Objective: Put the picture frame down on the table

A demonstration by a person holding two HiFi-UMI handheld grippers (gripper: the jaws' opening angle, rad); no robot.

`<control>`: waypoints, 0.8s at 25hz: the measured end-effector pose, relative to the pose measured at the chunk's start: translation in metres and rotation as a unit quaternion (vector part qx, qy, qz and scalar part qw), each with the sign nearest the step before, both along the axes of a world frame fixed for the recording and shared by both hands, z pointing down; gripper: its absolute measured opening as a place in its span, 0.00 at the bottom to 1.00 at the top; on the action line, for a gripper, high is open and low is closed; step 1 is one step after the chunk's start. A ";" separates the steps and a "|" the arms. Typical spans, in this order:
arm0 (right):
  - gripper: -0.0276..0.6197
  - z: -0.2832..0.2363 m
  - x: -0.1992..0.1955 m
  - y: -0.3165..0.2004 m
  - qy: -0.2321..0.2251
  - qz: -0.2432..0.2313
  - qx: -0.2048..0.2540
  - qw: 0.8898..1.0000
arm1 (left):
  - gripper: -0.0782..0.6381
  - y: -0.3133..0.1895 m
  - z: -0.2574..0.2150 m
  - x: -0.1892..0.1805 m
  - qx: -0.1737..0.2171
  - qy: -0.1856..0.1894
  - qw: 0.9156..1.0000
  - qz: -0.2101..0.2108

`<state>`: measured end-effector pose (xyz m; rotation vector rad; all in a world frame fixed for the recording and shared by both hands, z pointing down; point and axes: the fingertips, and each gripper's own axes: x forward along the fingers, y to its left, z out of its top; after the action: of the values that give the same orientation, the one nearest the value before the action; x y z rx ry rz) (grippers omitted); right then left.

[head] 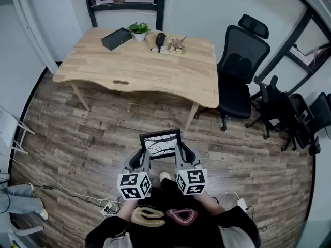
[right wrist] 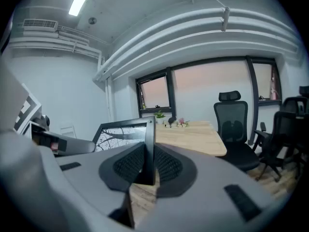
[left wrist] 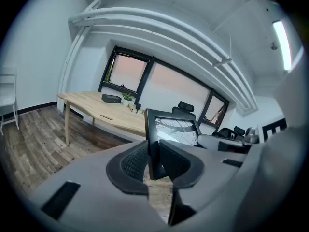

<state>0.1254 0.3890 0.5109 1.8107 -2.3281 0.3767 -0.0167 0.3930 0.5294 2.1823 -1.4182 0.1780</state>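
Holding the picture frame [head: 161, 143] upright over the floor [head: 93, 133], we are clamping its side edges with the left gripper [head: 141, 158] and right gripper [head: 181, 157] for balance, well apart from the table [head: 155, 71].

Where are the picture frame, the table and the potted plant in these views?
picture frame [head: 161, 143], head view, middle of its pictured face.
table [head: 139, 66], head view, bare wood of the top.
potted plant [head: 139, 29], head view, its green leaves.
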 end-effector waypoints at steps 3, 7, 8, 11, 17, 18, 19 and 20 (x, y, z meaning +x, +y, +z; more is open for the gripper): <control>0.16 0.000 0.009 -0.004 -0.001 0.001 0.000 1.000 | 0.23 -0.004 -0.001 0.009 0.003 -0.007 1.000 0.002; 0.16 0.000 0.021 -0.012 0.000 -0.003 0.003 1.000 | 0.23 -0.010 -0.002 0.021 0.006 -0.007 1.000 -0.005; 0.16 0.000 0.024 -0.014 -0.002 -0.003 0.004 1.000 | 0.23 -0.011 -0.002 0.025 0.007 -0.007 1.000 -0.007; 0.16 -0.001 0.034 -0.022 -0.018 -0.005 0.008 1.000 | 0.23 -0.018 -0.002 0.034 0.010 -0.006 1.000 -0.014; 0.16 0.005 0.057 -0.039 -0.024 -0.020 0.006 1.000 | 0.23 -0.033 0.000 0.056 0.013 -0.012 1.000 -0.022; 0.16 0.004 0.062 -0.042 -0.023 -0.022 0.007 0.999 | 0.23 -0.035 0.001 0.061 0.013 -0.011 1.000 -0.024; 0.16 0.004 0.066 -0.044 -0.023 -0.025 0.007 0.999 | 0.23 -0.036 0.002 0.066 0.012 -0.009 1.000 -0.026; 0.16 0.005 0.069 -0.047 -0.023 -0.027 0.008 0.999 | 0.23 -0.038 0.002 0.069 0.011 -0.008 0.999 -0.029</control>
<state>0.1947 0.3419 0.5157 1.7605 -2.4117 0.3984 0.0523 0.3551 0.5312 2.1592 -1.4977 0.1592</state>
